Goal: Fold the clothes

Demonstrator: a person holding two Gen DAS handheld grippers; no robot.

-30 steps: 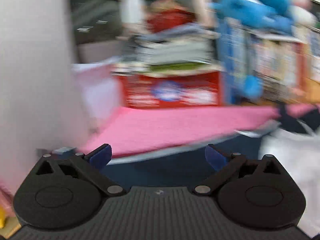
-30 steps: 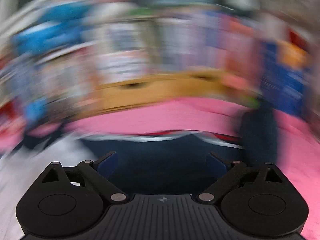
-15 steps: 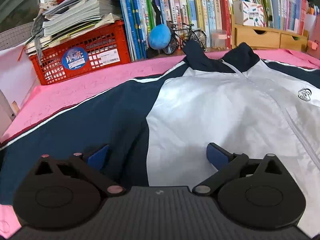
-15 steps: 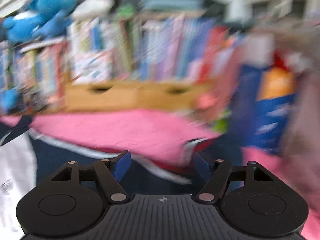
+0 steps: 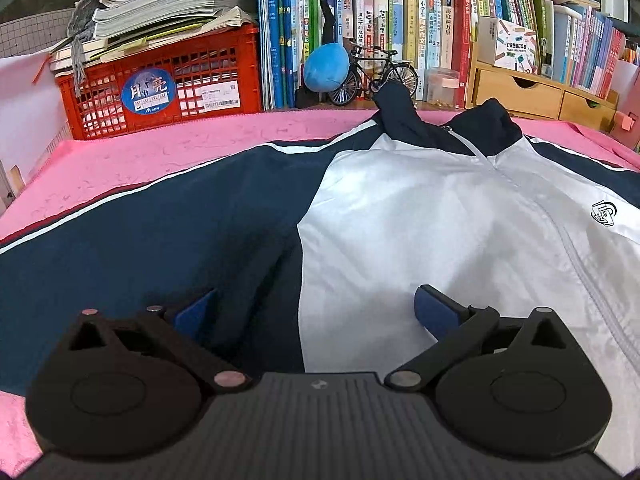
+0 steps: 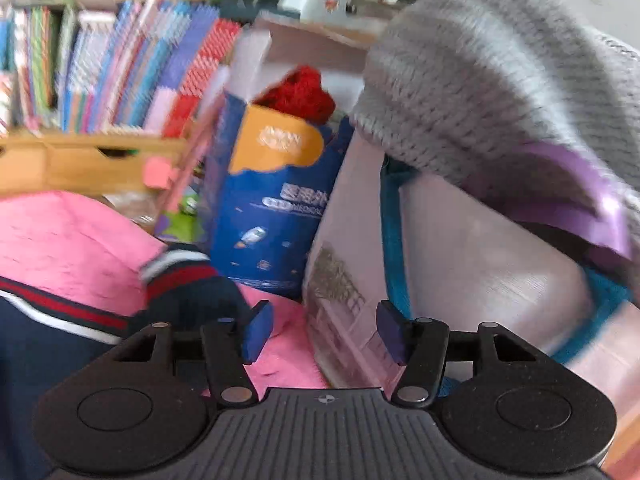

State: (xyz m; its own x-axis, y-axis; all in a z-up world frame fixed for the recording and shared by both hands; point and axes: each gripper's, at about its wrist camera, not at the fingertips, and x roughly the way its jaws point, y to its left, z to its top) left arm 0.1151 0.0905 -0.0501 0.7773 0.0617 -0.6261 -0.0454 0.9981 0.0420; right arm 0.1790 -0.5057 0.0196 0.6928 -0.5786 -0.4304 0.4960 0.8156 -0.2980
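My right view is smeared, bookshelf (image 6: 100,60) barely readable. The navy-and-white jacket (image 5: 400,220) lies front-up across the pink bench (image 5: 140,152), right sleeve cut off. Left fingers (image 5: 316,314) and right fingers (image 6: 322,330) both spread, empty.

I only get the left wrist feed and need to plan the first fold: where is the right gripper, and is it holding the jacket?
Observer: The right gripper holds nothing. Its jaws stand apart over the pink cloth, past the sleeve cuff.
Operator: How does that cuff lie?
Observer: It is navy with red and white stripes, lying on the pink cloth to the left of the gripper's fingers, not between them.
Operator: Anything crowding that side?
Observer: A blue and orange box stands just beyond the cuff, with a pale bag right of it, under a grey knit item.
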